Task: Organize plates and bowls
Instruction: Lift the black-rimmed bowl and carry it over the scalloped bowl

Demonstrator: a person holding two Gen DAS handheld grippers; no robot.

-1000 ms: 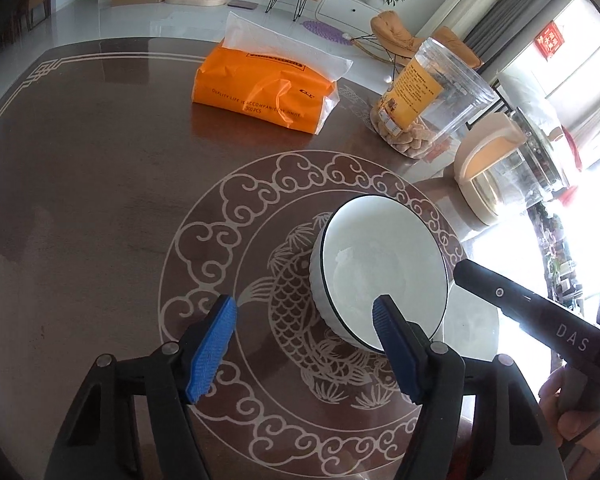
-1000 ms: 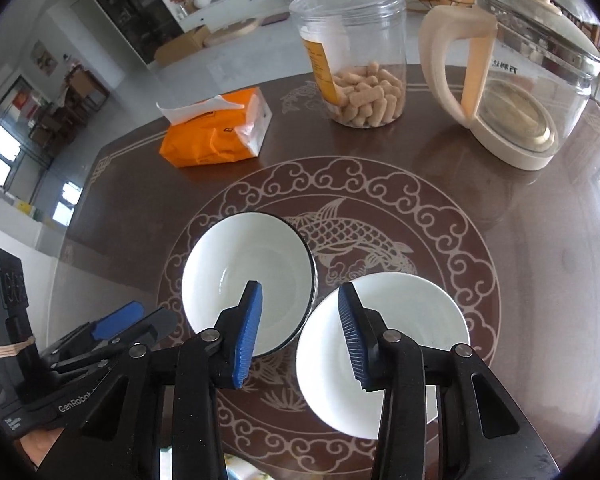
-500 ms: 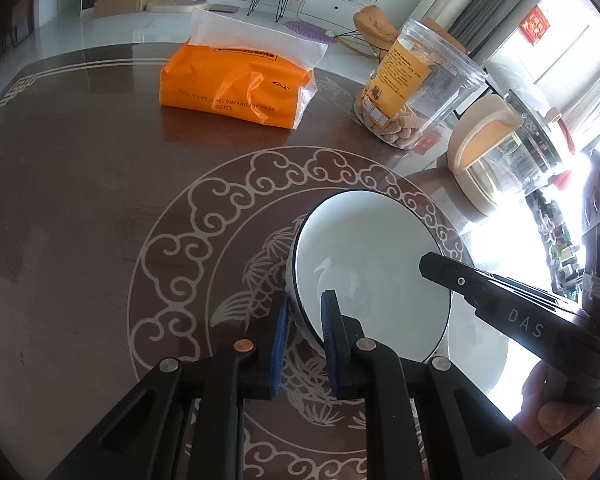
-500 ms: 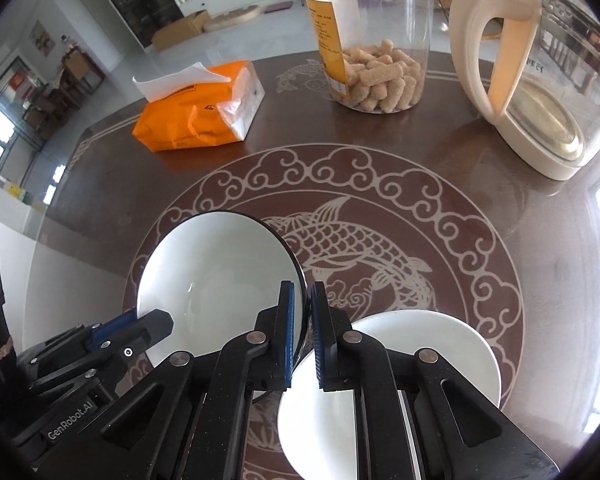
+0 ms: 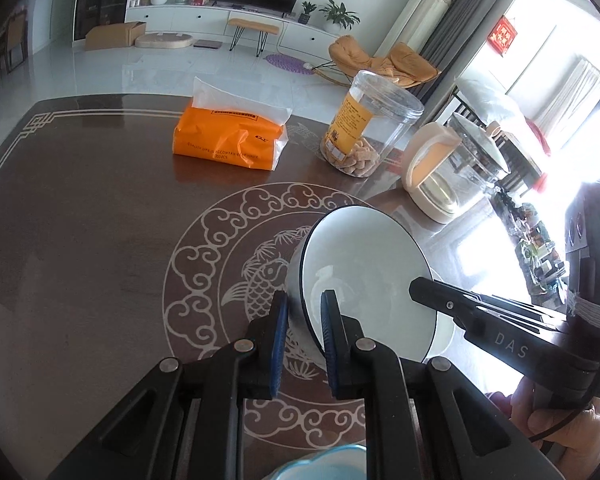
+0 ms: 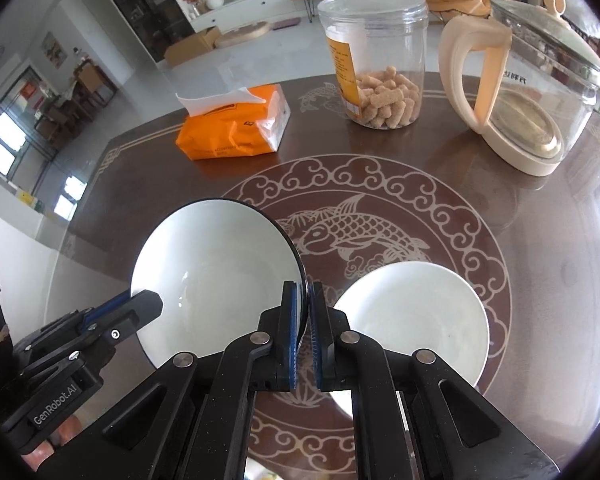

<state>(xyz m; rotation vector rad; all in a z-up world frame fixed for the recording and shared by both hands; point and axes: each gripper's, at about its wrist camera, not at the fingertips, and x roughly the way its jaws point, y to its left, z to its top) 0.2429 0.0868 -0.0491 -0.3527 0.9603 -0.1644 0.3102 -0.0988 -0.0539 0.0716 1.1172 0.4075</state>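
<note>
1. Half a second ago the bowl (image 6: 216,276) sat lower on the table (image 5: 80,240); now it is tilted up on its edge, with its opening turned toward the right side, and both tools have kept their grip on its black rim.
2. The left gripper (image 5: 303,328) is clenched on the near left part of the rim, one blue pad (image 5: 279,340) outside the wall and one inside.
3. The right gripper (image 6: 305,322) is closed on the opposite, right part of the same rim, its pads almost touching around the thin edge.
4. The white plate (image 6: 414,328) lies flat on the fish pattern just to the right of the bowl, in the same place as before.
5. Writing: the left tool carries "GenRobot.AI" on its side in the right wrist view; the right tool shows "DAS" in the left wrist view. The orange tissue pack (image 5: 230,140) has small print that ends in "300 PCS". The label of the snack jar (image 6: 374,60) is too small to read.
6. The glass kettle (image 6: 528,92) stands at the far right.
7. Both grippers reach forward and downward from the near edge of the table, with a hand (image 5: 560,424) under the right tool.
</note>
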